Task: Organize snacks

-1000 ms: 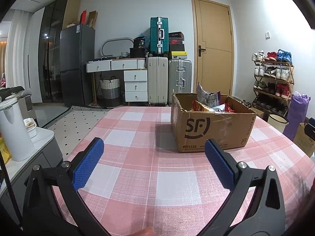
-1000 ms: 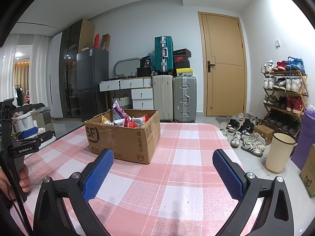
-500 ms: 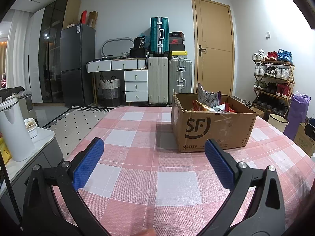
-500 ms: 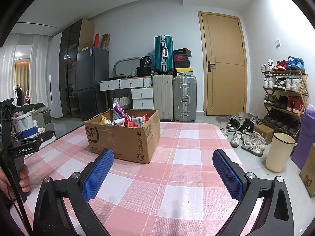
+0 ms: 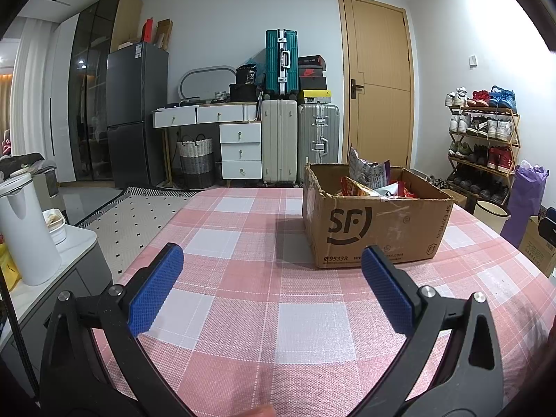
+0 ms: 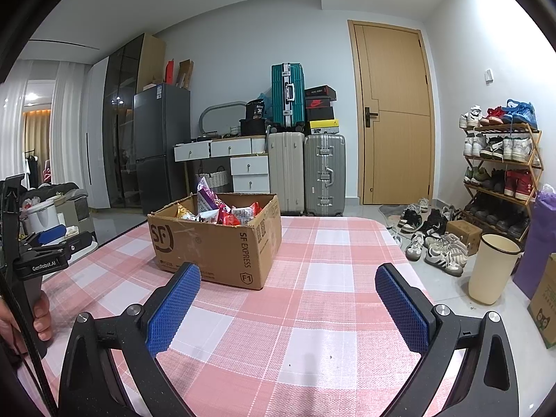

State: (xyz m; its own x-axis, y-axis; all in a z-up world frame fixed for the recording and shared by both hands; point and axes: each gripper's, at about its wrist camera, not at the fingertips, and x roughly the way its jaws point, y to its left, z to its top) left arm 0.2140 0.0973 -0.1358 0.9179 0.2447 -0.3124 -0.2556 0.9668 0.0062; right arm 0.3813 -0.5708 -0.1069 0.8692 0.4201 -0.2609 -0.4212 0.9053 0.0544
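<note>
Left gripper: the black two-finger left gripper with blue ribbed pads (image 5: 271, 260) is hovering over the table, its fingers standing wide apart and gripping nothing
Right gripper: the black two-finger right gripper with blue ribbed pads (image 6: 287, 279) is likewise hanging above the cloth, its fingers spread wide and holding nothing
Snack box: the brown cardboard shipping box printed with SF lettering (image 5: 373, 224) is sitting on the table, at about 1 o'clock in the left wrist view and 11 o'clock in the right wrist view (image 6: 215, 239), lying beyond both pairs of fingertips and apart from them
Snacks: the crinkled foil snack packets in red, orange, white and purple (image 5: 368, 182) are filling the open box, one purple-and-silver bag (image 6: 205, 196) sticking up above the rim
Table: the table under a pink-and-white checked cloth (image 5: 250, 305) is carrying the box
Left hand: seen at 9 o'clock in the right wrist view, the person's hand (image 6: 38, 316) is gripping the left tool's handle
Background: a wooden door (image 6: 394, 118) is standing at 12 o'clock behind upright suitcases (image 6: 307, 170); a shoe rack (image 6: 500, 166) is showing at 3 o'clock
</note>
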